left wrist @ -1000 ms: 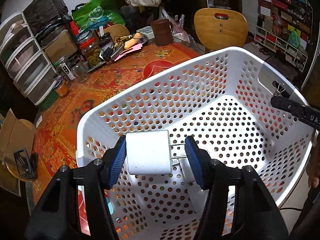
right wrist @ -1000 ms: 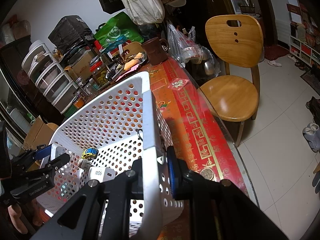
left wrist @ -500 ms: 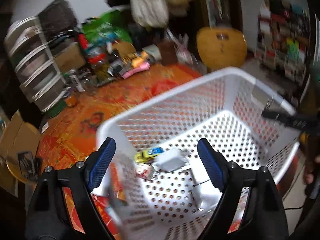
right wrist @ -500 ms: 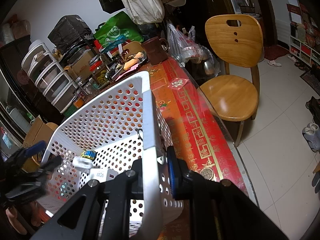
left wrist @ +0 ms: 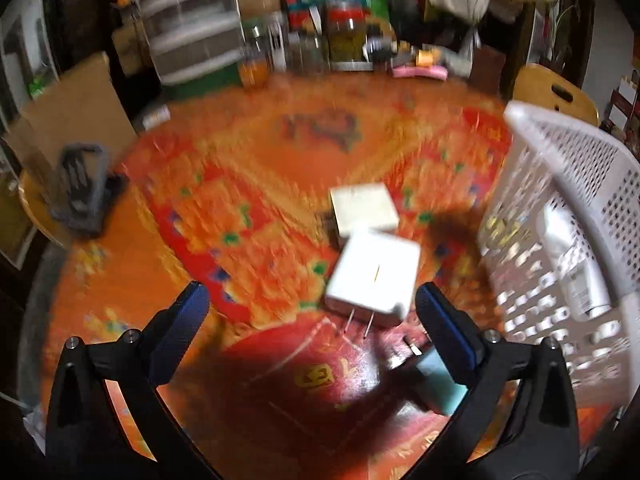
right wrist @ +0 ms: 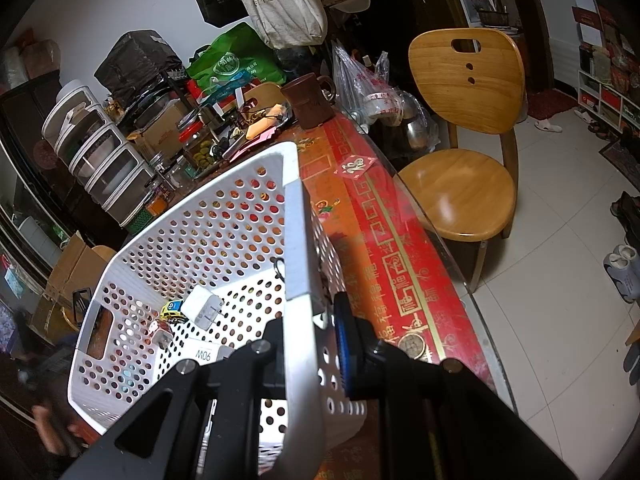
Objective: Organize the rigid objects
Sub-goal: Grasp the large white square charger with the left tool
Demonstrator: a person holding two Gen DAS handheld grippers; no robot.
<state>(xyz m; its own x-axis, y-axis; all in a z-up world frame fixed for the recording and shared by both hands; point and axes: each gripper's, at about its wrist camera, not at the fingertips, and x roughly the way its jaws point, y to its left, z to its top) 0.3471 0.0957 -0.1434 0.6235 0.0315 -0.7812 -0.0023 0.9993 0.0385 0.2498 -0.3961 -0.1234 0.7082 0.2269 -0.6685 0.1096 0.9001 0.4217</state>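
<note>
My left gripper (left wrist: pixel 312 304) hangs over the red and orange tablecloth (left wrist: pixel 248 168), its jaws opening wide and holding nothing. Just ahead, near its right finger, a white charger (left wrist: pixel 372 276) lies with its prongs toward me. A second white charger (left wrist: pixel 364 208) lies behind it. The view is blurred. The white perforated basket (left wrist: pixel 560 184) stands at the right. My right gripper (right wrist: pixel 316 344) is shut on the basket's near rim (right wrist: pixel 294 240). Inside lie a white charger (right wrist: pixel 202 308), a yellow toy car (right wrist: pixel 172 308) and a white box marked M06 (right wrist: pixel 208 354).
A teal block (left wrist: pixel 440 380) lies by the left gripper's right finger. Jars, stacked drawers (right wrist: pixel 92 152) and a brown mug (right wrist: pixel 308 100) crowd the table's far end. A wooden chair (right wrist: pixel 464 120) stands beyond the table's right edge. A black stand (left wrist: pixel 80 188) sits on a stool at the left.
The left gripper let go of the white charger, which now lies in the basket. It opened and swung left out of the basket to over the table. The right gripper has not moved.
</note>
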